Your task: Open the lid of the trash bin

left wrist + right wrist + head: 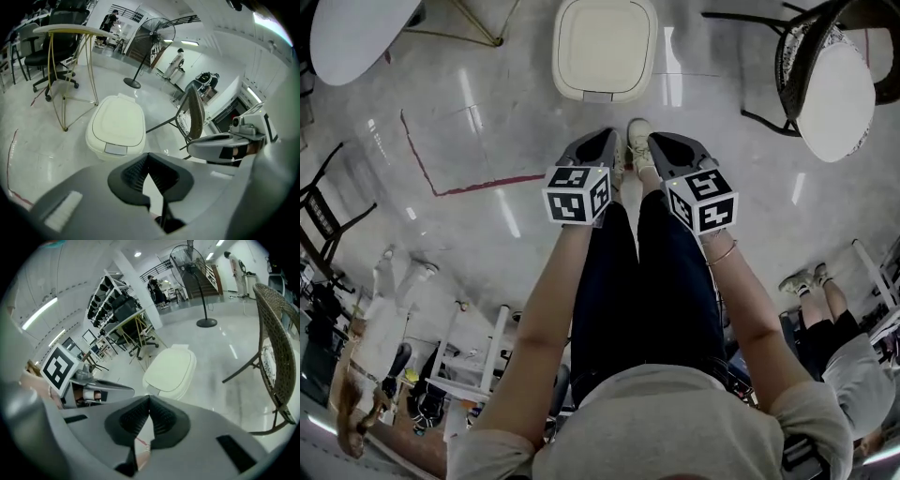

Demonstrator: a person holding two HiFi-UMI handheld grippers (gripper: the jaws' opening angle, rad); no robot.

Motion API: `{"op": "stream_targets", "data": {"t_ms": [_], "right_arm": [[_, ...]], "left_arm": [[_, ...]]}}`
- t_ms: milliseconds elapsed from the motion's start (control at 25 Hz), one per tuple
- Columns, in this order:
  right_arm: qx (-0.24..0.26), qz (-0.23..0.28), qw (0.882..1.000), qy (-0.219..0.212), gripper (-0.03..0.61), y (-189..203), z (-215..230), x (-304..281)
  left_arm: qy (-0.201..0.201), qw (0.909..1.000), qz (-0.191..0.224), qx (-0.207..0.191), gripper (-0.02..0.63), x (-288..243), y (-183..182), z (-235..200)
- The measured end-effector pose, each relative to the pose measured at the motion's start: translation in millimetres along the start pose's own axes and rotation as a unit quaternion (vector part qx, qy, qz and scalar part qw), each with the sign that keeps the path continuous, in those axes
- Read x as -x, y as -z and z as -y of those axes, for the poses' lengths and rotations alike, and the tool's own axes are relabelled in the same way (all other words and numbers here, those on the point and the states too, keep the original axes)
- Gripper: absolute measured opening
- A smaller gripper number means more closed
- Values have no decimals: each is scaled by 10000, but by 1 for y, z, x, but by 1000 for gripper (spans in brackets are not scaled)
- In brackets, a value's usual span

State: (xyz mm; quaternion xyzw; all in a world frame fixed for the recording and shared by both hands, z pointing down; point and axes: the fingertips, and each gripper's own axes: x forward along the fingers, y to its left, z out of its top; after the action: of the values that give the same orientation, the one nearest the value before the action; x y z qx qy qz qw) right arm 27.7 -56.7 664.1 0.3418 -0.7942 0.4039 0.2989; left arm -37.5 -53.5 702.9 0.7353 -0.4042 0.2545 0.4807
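Note:
A cream trash bin (605, 47) stands on the grey floor ahead of me, its lid (118, 121) down and a grey press tab (116, 149) on its near edge. My left gripper (602, 141) and right gripper (661, 142) hang side by side over my shoes, short of the bin and apart from it. Both are shut with their tips meeting and nothing between them. The left gripper (148, 158) points toward the bin's front; the right gripper (149, 399) faces the bin (170, 371) from its right.
A wicker chair (827, 70) stands to the right of the bin, a white table (352, 33) with gold legs to the left. Red tape (455, 183) marks the floor on the left. People sit or stand at the lower left and lower right.

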Motion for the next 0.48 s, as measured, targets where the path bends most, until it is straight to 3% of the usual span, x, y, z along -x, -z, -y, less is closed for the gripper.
{"op": "stream_targets", "data": {"t_ms": [400, 480], "right_arm": [[-133, 45, 9999, 50, 8, 9, 32, -38], [-204, 0, 9997, 99, 8, 13, 37, -43]], "left_arm": [[-468, 9989, -42, 59, 9, -43, 0, -43], [-595, 9981, -126, -108, 9, -51, 0, -51]]}}
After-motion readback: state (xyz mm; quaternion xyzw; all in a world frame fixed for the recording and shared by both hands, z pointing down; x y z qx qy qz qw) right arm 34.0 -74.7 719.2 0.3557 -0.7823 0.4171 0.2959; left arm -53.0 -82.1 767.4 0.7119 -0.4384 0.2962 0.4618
